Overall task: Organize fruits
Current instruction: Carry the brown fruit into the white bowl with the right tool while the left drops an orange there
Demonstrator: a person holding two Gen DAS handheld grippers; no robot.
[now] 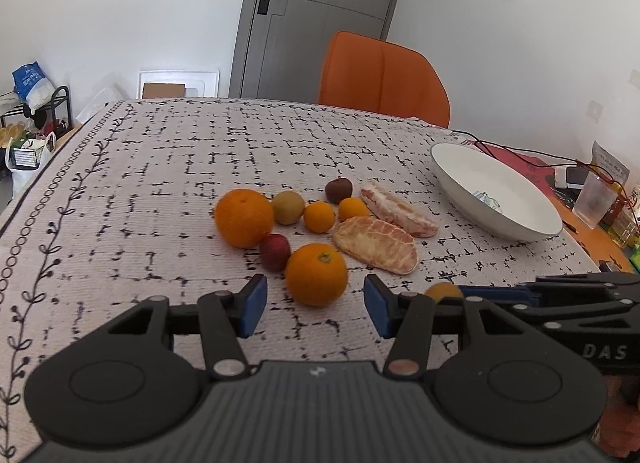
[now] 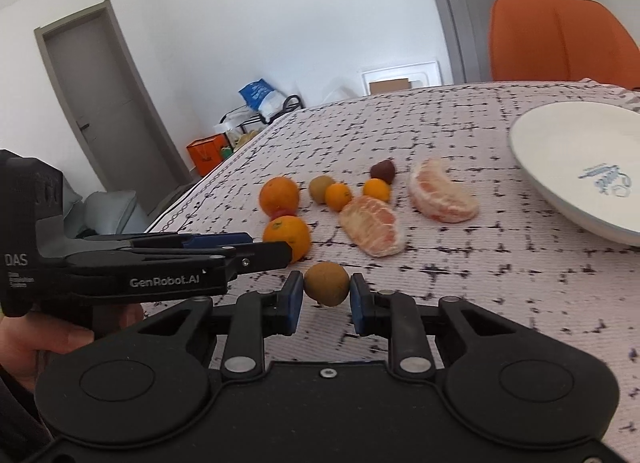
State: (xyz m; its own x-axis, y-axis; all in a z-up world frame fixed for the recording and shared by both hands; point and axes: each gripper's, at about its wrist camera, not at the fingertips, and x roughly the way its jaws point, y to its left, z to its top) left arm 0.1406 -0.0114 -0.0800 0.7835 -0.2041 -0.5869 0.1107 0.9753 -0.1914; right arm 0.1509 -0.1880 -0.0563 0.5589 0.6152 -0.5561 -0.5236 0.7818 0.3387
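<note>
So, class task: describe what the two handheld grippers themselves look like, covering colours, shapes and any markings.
Both are black plastic tools. The left gripper and the right gripper each have two linkage arms with silver pivot pins, round discs on a ribbed body, and fingers faced with blue pads. Seen side-on in the right wrist view, the left gripper carries white lettering: "GenRobot.AI" and "DAS".

Beyond my table's far edge stands an orange chair point(image 1: 382, 75) before a grey door point(image 1: 316, 11). Cables point(image 1: 532, 157) and a clear cup point(image 1: 594, 201) (contents unclear) crowd its right edge.
</note>
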